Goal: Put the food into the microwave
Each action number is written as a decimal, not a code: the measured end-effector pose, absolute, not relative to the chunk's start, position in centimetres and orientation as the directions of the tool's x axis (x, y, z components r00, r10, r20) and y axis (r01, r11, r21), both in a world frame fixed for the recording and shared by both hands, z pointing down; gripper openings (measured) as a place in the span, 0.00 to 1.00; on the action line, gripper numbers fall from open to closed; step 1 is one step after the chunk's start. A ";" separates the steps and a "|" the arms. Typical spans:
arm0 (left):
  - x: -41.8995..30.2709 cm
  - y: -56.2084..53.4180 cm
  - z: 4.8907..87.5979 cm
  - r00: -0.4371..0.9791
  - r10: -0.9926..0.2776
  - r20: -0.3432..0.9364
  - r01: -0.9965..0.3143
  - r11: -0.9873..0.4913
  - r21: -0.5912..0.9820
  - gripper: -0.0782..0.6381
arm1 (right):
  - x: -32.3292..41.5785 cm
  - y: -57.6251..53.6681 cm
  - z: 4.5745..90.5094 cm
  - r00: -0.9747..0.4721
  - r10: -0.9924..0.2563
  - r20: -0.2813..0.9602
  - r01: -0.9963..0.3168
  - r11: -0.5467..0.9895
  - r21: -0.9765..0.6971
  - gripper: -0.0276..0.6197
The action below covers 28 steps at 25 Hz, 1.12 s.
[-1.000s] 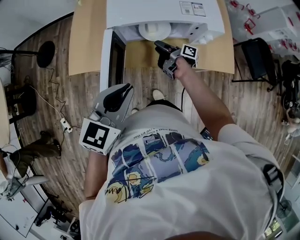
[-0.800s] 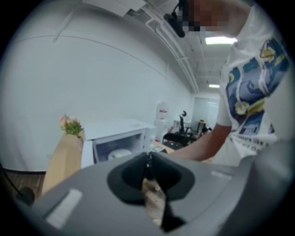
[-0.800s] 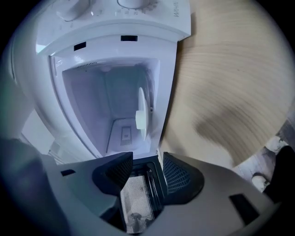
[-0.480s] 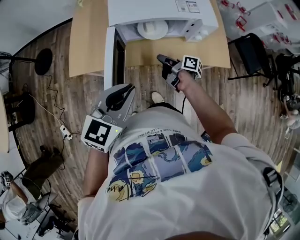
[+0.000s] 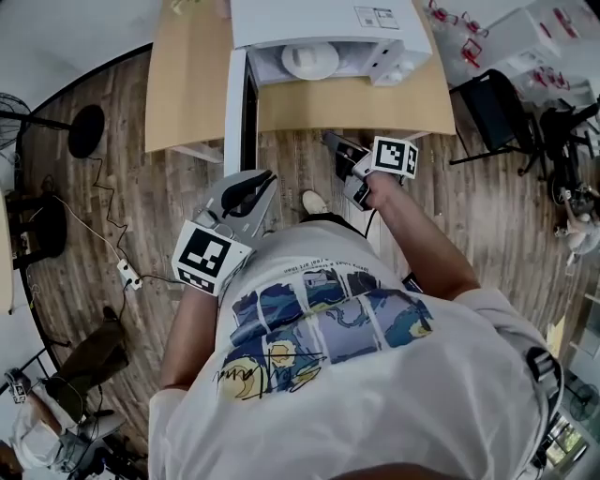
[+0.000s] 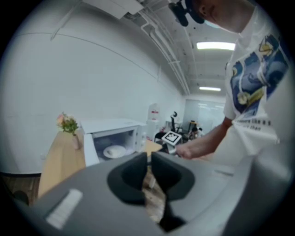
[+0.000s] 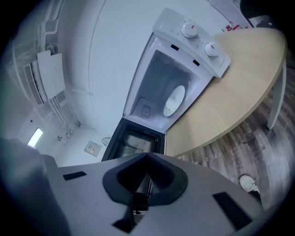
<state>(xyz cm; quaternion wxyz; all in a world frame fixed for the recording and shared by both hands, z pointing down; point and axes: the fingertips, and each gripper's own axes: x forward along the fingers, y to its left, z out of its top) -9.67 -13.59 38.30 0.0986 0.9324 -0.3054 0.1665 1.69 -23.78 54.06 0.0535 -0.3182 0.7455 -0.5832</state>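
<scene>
Sitting inside the microwave [image 5: 319, 21], on the cavity floor, the plate [image 5: 310, 62] of food is showing through the open front: a round white plate carrying a pale, rounded lump. The door [image 5: 240, 108] is hanging wide open at the cavity's left, reaching past the table [image 5: 187, 84] edge toward me. Its end is standing just ahead of my left gripper [image 5: 265, 178]. Two dials [image 7: 190, 30] are facing out at the cavity's right. A small vase of flowers [image 6: 69, 125] is standing on the table beside the microwave. I am holding both grippers off the table, over the wood floor [image 5: 169, 187]. Left jaws are pressing together on nothing; the right gripper [image 5: 330, 139] jaws are likewise meeting, empty.
</scene>
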 end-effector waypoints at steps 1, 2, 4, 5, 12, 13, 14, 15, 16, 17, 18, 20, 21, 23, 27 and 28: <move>-9.8 -13.3 38.5 0.761 -0.531 0.373 -0.597 -0.798 0.082 0.16 | 1.5 -23.2 53.5 -0.792 -0.536 0.291 -0.421 0.135 -0.897 0.05; -10.0 -13.1 38.7 0.764 -0.525 0.376 -0.591 -0.803 0.078 0.16 | 1.4 -22.5 53.0 -0.793 -0.536 0.291 -0.431 0.154 -0.889 0.05; -10.2 -12.5 38.8 0.770 -0.514 0.378 -0.577 -0.814 0.069 0.16 | 0.9 -21.2 51.9 -0.791 -0.537 0.291 -0.453 0.195 -0.870 0.05; -10.3 -12.3 38.8 0.773 -0.509 0.378 -0.571 -0.818 0.066 0.16 | 0.7 -20.5 51.3 -0.790 -0.540 0.291 -0.464 0.216 -0.859 0.05; -10.5 -10.4 38.9 0.795 -0.480 0.370 -0.524 -0.852 0.021 0.16 | -0.3 -15.9 47.6 -0.777 -0.565 0.276 -0.542 0.380 -0.750 0.05; -10.5 -10.2 39.0 0.797 -0.479 0.368 -0.519 -0.855 0.011 0.16 | -0.4 -15.2 47.3 -0.776 -0.567 0.274 -0.550 0.397 -0.735 0.05; -10.4 -10.1 39.1 0.798 -0.479 0.365 -0.515 -0.857 0.002 0.16 | -0.5 -14.6 46.9 -0.776 -0.570 0.272 -0.555 0.411 -0.723 0.05; -10.4 -10.0 39.1 0.799 -0.479 0.364 -0.512 -0.859 -0.006 0.16 | -0.7 -14.0 46.6 -0.775 -0.572 0.268 -0.558 0.422 -0.714 0.05; -10.5 -9.9 39.1 0.799 -0.479 0.364 -0.509 -0.861 -0.014 0.16 | -0.9 -13.4 46.2 -0.775 -0.574 0.264 -0.561 0.432 -0.706 0.05; -10.6 -9.9 39.2 0.799 -0.478 0.366 -0.507 -0.862 -0.019 0.16 | -1.0 -12.8 45.9 -0.773 -0.577 0.264 -0.567 0.443 -0.694 0.05; -10.6 -9.8 39.2 0.798 -0.476 0.369 -0.504 -0.863 -0.024 0.16 | -1.2 -12.3 45.6 -0.770 -0.579 0.267 -0.577 0.455 -0.678 0.05; -10.5 -9.7 39.3 0.799 -0.471 0.375 -0.495 -0.868 -0.036 0.16 | -1.4 -11.5 45.1 -0.764 -0.581 0.280 -0.601 0.485 -0.635 0.05; -10.4 -9.6 39.4 0.800 -0.467 0.377 -0.488 -0.872 -0.045 0.16 | -1.5 -11.2 44.9 -0.762 -0.581 0.285 -0.610 0.498 -0.616 0.05; -10.2 -9.5 39.5 0.802 -0.459 0.382 -0.470 -0.880 -0.070 0.16 | -1.8 -10.8 44.6 -0.760 -0.580 0.291 -0.621 0.519 -0.588 0.05; -10.0 -9.2 39.6 0.804 -0.458 0.378 -0.453 -0.885 -0.109 0.16 | -2.2 -10.3 43.9 -0.751 -0.592 0.292 -0.637 0.533 -0.557 0.05; -10.0 -9.1 39.6 0.805 -0.460 0.375 -0.453 -0.884 -0.113 0.16 | -2.2 -10.2 43.8 -0.747 -0.596 0.293 -0.642 0.534 -0.551 0.05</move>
